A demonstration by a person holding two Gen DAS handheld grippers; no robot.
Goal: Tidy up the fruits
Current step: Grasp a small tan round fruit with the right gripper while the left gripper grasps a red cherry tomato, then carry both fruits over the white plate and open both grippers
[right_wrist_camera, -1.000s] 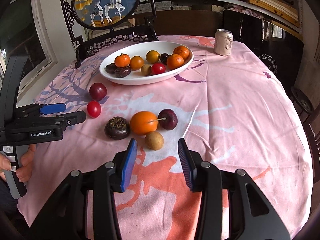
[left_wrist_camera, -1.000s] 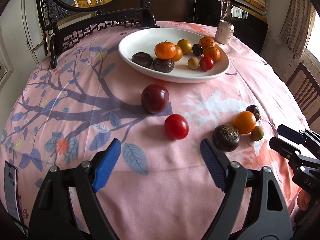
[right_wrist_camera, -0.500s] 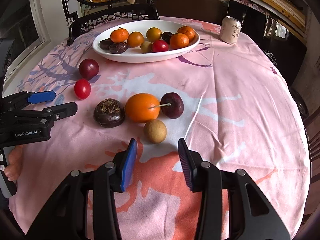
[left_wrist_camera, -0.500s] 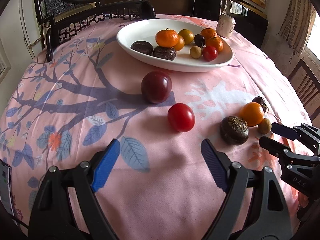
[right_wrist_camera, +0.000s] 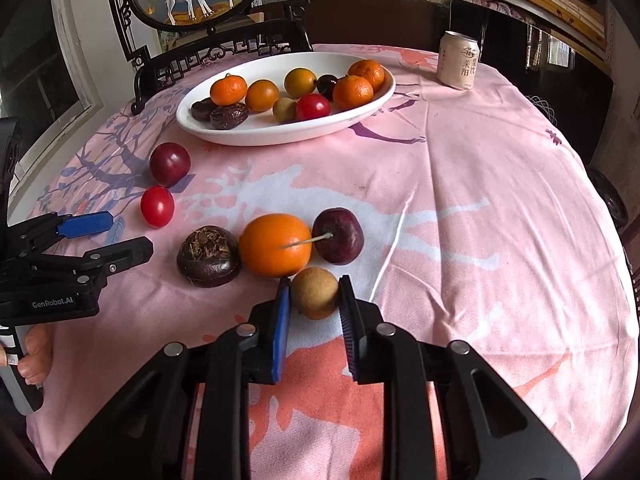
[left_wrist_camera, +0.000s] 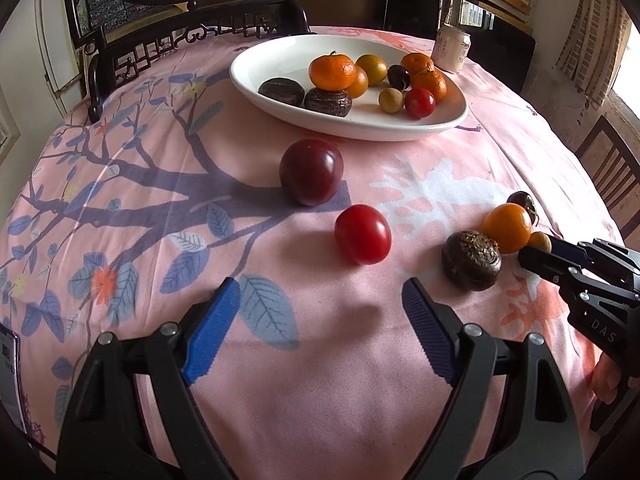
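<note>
My right gripper (right_wrist_camera: pixel 314 294) is open with its fingers on either side of a small tan longan (right_wrist_camera: pixel 315 292) lying on the pink cloth; small gaps show at both pads. Just beyond lie an orange (right_wrist_camera: pixel 275 245), a dark cherry with a stem (right_wrist_camera: pixel 338 236) and a brown passion fruit (right_wrist_camera: pixel 208 256). My left gripper (left_wrist_camera: pixel 320 300) is open and empty, a short way in front of a red tomato (left_wrist_camera: pixel 363 234) and a dark plum (left_wrist_camera: pixel 311 171). The white plate (left_wrist_camera: pixel 256 76) at the back holds several fruits.
A drink can (right_wrist_camera: pixel 458 60) stands right of the plate. A carved dark chair back (left_wrist_camera: pixel 192 40) rises behind the table's far edge. The round table falls away on all sides.
Both grippers moved forward. The right gripper came down around the longan, which now lies between its fingers. The left gripper has drawn closer to the tomato.
</note>
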